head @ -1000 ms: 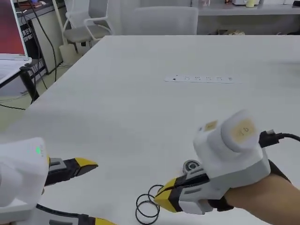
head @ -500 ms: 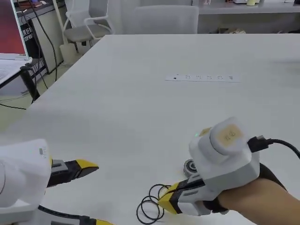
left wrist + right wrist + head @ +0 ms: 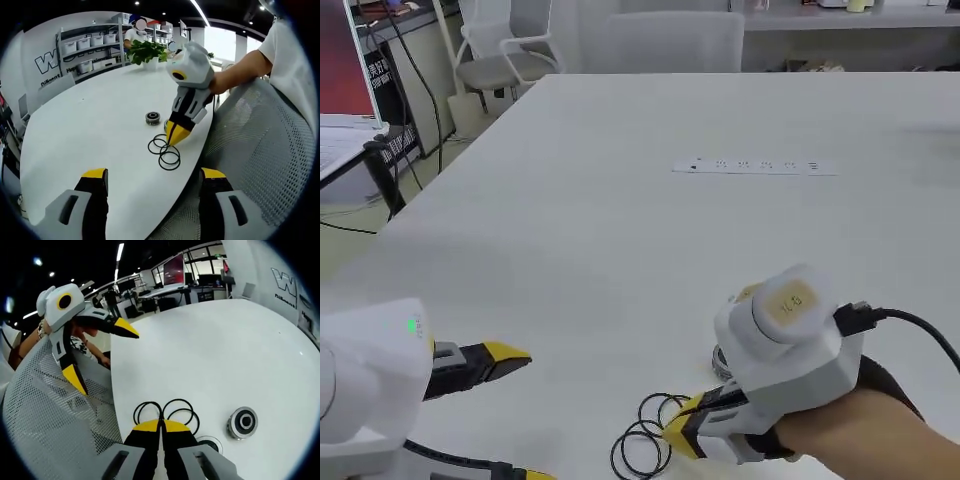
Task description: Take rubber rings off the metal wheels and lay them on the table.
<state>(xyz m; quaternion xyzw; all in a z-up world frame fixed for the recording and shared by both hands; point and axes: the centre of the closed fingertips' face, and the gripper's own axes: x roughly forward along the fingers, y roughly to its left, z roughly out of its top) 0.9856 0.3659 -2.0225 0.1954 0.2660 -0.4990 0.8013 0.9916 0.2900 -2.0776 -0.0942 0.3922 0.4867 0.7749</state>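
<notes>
Three black rubber rings (image 3: 645, 438) (image 3: 164, 150) (image 3: 165, 412) lie overlapping on the white table near its front edge. My right gripper (image 3: 678, 428) (image 3: 161, 426) is shut, and its yellow tips rest at the edge of the rings. I cannot tell whether a ring is pinched between them. One metal wheel (image 3: 724, 357) (image 3: 153, 118) (image 3: 242, 422) lies flat just beyond the rings. A second wheel (image 3: 210, 444) peeks out from under the right jaw. My left gripper (image 3: 525, 415) (image 3: 153, 174) hovers open at the table edge, left of the rings, holding nothing.
A white power strip (image 3: 755, 167) lies across the middle of the table (image 3: 620, 230). Office chairs (image 3: 505, 50) stand past the far edge, and a desk with a monitor (image 3: 345, 70) is at the far left. A mesh chair seat (image 3: 255, 145) sits below the table's near edge.
My right gripper has sunk lower and drawn back towards me, its tips staying by the rings. The left gripper has hardly moved.
</notes>
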